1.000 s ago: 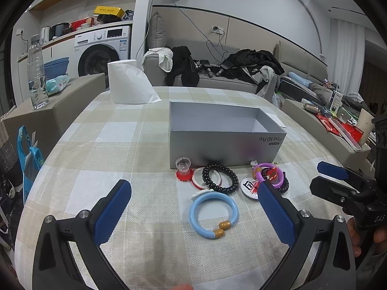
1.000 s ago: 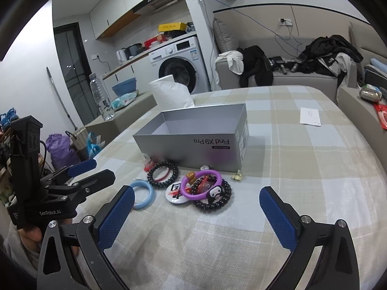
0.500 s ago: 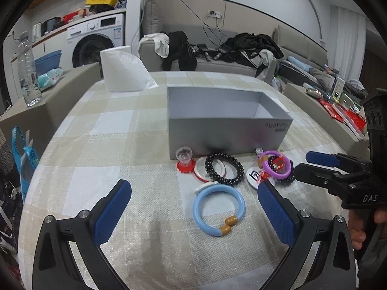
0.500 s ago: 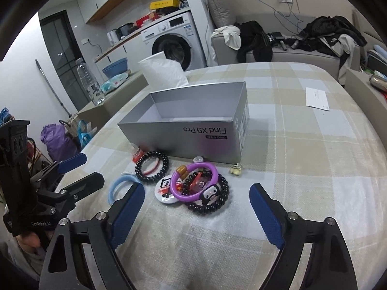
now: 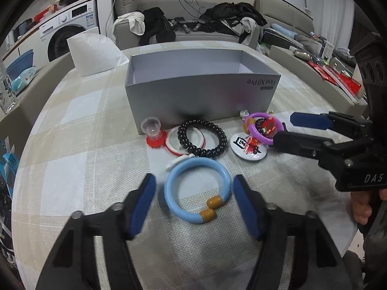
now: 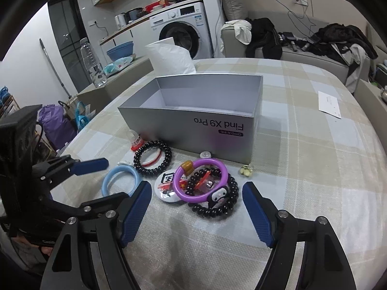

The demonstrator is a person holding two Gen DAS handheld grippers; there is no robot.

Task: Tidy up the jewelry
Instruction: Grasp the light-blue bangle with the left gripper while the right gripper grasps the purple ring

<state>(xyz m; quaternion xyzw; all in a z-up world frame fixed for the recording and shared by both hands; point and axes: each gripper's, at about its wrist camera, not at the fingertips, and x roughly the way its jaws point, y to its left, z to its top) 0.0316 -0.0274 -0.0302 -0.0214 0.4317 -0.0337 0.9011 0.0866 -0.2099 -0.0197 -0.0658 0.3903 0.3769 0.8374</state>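
The grey box (image 6: 193, 111) stands open on the checked tablecloth (image 6: 314, 169), and as far as I can see into it, nothing lies inside. My left gripper (image 5: 193, 195) tilts down with its jaws closing around the blue bangle (image 5: 197, 189), pads not yet touching. My right gripper (image 6: 197, 205) is also closing, unclenched, the purple bangle (image 6: 200, 181) and black bead bracelet (image 6: 215, 207) between its fingers. Another black bracelet (image 5: 202, 139) and a round badge (image 5: 248, 146) lie before the box. A washing machine (image 6: 183, 31) and sofa (image 6: 302, 50) stand behind.
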